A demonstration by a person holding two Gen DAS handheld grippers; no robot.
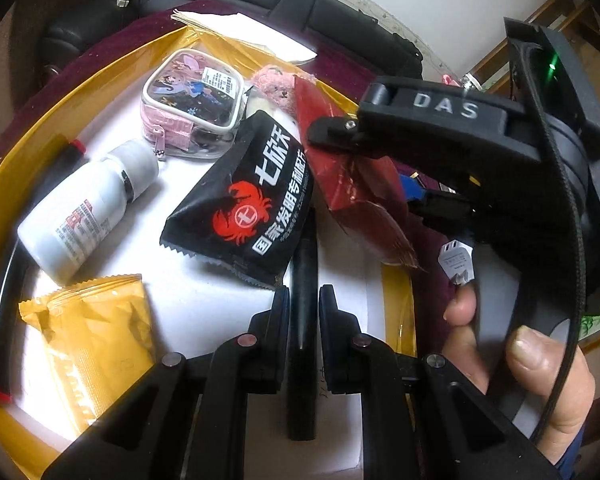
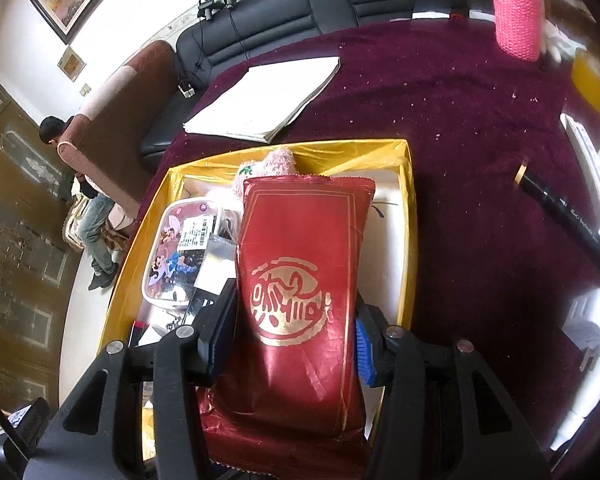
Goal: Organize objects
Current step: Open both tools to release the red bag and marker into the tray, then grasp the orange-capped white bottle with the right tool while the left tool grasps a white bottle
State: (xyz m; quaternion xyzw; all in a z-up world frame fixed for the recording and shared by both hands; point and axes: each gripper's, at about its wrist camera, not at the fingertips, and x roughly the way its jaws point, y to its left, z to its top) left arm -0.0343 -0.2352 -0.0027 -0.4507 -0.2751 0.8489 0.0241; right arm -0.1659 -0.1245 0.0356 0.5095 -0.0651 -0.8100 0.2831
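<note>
Our right tongs [image 2: 296,344] are clamped on the red snack packet [image 2: 300,280], and we hold it above the yellow box [image 2: 406,240], which stands on the surface with the dark red cloth [image 2: 460,120]. Our left tongs [image 1: 304,308] are closed on a thin black pen [image 1: 302,360] low over the box floor. We judge that we are about to lay the packet among the things already inside. The danger is that the packet is a puffy foil pillow, smooth and slippery, and the pads grip it only at its waist, so it may slide out or turn when we lower it. It may also land on the black crab packet [image 1: 240,204] or push the white bottle [image 1: 84,208], which lies on its side and, being round and hard, can roll easily. The right tongs seem near the left ones, so the two tools may knock together if both move at once. The pink pouch [image 1: 192,108] has clear glossy plastic on top and soft fabric sides, and the fluffy pink toy [image 1: 272,84] sits behind it. The orange packet [image 1: 96,340] is crinkled with a toothed edge. The box walls look like thin shiny card, easy to bend.
</note>
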